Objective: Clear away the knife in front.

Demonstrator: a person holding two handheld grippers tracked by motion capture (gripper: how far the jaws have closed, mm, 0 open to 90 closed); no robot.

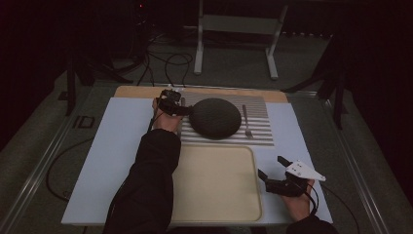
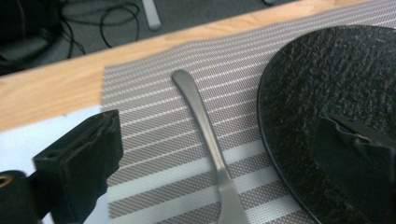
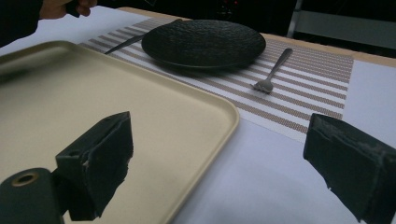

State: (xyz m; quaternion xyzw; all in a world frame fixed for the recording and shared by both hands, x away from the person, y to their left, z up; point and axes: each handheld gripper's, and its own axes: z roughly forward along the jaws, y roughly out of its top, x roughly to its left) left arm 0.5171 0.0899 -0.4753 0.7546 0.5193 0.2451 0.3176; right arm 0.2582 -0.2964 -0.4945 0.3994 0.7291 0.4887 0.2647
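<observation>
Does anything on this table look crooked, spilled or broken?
Nothing stands out. The black plate sits centred on the striped placemat, with a fork on one side and another utensil on the other. The beige tray is bare. No spill or damage shows.

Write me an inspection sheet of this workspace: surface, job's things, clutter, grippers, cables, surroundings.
Surface: pale sheet on a wooden table; striped mat at the back, beige tray in front.
Job's things: black plate on the mat; knife left of it, fork right.
Clutter: nothing seen.
Grippers: left gripper open, straddling the knife handle beside the plate; right gripper open, holding nothing, by the tray's right edge.
Cables: black leads on the floor.
Surroundings: dark room, grey metal frame behind the table.
</observation>
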